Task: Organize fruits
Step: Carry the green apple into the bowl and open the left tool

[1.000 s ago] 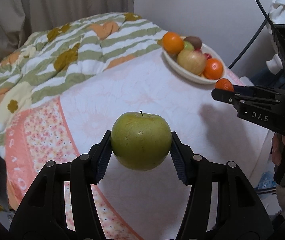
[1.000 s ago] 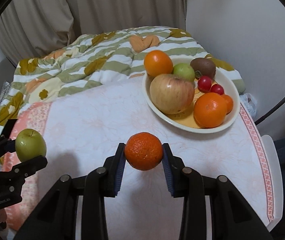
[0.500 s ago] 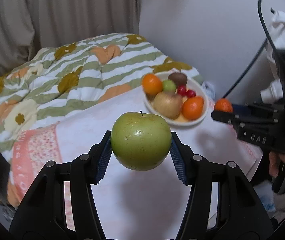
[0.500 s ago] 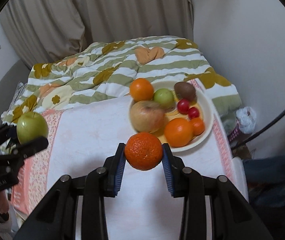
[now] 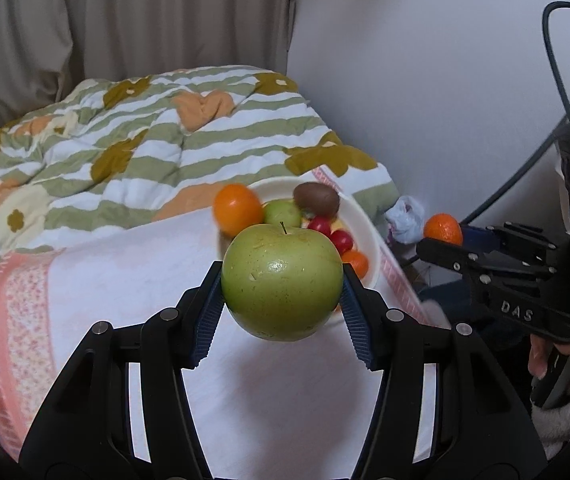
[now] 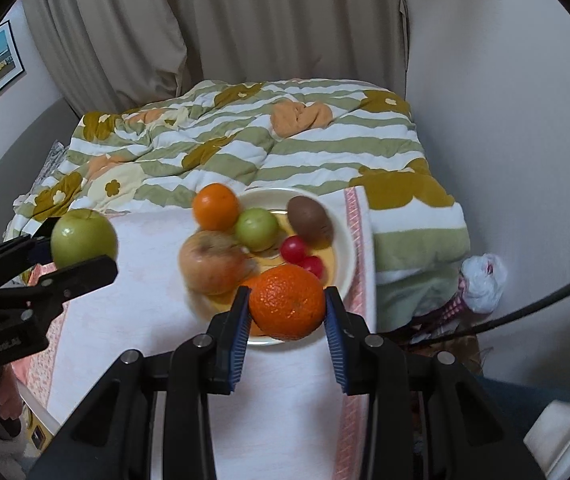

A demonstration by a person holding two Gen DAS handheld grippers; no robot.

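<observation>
Both fruits are riding in the air, short of the bowl [image 6: 347, 248]: the left hand-held gripper [image 5: 283, 286] is clamping a big green apple [image 5: 282, 282], the right hand-held gripper [image 6: 287, 308] a dimpled orange [image 6: 287, 302]. Next, I reckon, comes finding bare spots. Beyond, the bowl is sitting crowded at the table's [image 6: 145, 300] far edge.

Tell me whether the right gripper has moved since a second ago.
Yes. The right gripper, shut on the orange, has pulled back and up: the bowl looks smaller and farther.

"DAS" is printed on the right gripper [image 5: 441, 246].
</observation>
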